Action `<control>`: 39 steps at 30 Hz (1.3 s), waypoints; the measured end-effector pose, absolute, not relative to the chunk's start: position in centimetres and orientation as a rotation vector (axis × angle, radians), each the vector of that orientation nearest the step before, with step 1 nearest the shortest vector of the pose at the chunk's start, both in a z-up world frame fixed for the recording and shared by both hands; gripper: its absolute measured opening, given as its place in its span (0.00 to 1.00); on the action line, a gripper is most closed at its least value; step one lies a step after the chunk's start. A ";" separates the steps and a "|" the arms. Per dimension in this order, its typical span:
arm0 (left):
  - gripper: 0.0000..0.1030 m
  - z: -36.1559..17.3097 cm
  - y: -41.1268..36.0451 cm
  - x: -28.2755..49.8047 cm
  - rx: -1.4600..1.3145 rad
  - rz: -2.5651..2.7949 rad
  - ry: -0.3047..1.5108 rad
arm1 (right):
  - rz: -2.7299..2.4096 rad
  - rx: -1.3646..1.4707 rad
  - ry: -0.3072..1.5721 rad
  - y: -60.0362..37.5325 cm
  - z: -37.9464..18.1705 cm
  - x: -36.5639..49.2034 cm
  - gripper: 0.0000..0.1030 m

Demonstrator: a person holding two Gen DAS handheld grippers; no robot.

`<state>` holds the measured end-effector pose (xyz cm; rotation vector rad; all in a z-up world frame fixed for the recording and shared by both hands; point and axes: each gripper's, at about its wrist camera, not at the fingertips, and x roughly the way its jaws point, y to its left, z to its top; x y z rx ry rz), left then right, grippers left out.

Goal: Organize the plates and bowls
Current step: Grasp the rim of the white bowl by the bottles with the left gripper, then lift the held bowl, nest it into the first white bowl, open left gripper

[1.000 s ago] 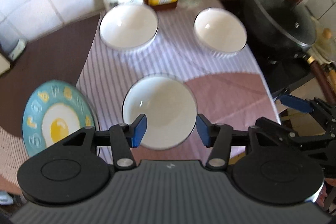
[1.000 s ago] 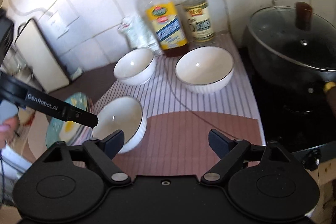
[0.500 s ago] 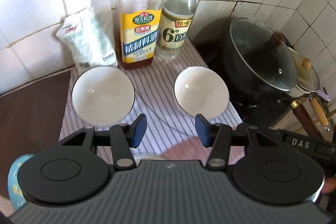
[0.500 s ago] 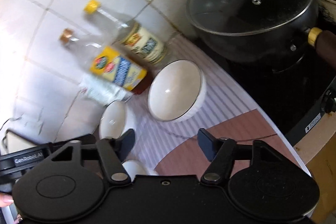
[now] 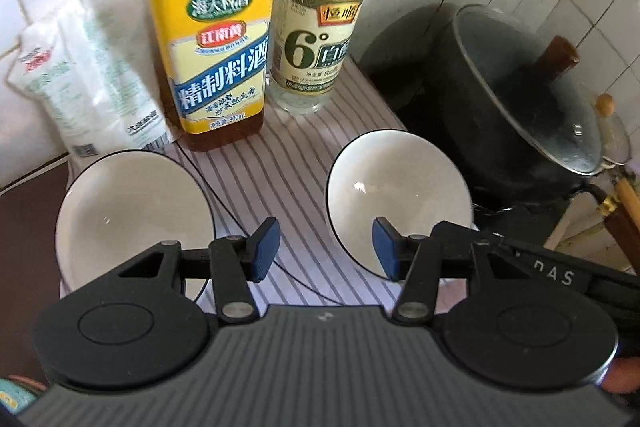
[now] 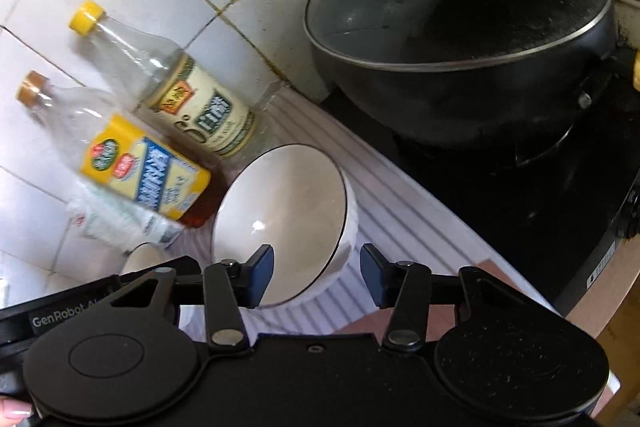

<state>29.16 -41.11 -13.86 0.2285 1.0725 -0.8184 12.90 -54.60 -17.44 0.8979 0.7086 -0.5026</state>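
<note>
Two white bowls with dark rims stand on a striped cloth (image 5: 296, 171). In the left wrist view one bowl (image 5: 132, 215) is at the left and the other bowl (image 5: 400, 195) at the right. My left gripper (image 5: 326, 249) is open and empty, hovering over the cloth between them. In the right wrist view my right gripper (image 6: 316, 277) is open, its jaws on either side of the near rim of the right bowl (image 6: 280, 219), not closed on it. The other bowl's rim (image 6: 140, 259) peeks out behind the left gripper's body.
A yellow-labelled cooking wine bottle (image 5: 216, 59), a clear vinegar bottle (image 5: 320, 39) and a white plastic packet (image 5: 88, 83) stand against the tiled wall. A black lidded pot (image 6: 460, 27) sits on the stove at the right. A blue plate's edge (image 5: 10, 395) shows at bottom left.
Both grippers have moved forward and lower toward the two back bowls. The right gripper has narrowed and now straddles the right bowl's rim. The near bowl and blue plate have dropped out of view.
</note>
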 end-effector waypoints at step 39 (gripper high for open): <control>0.06 -8.0 -38.1 24.8 0.294 -0.698 1.141 | -0.404 0.739 0.868 -51.6 -12.6 12.5 0.16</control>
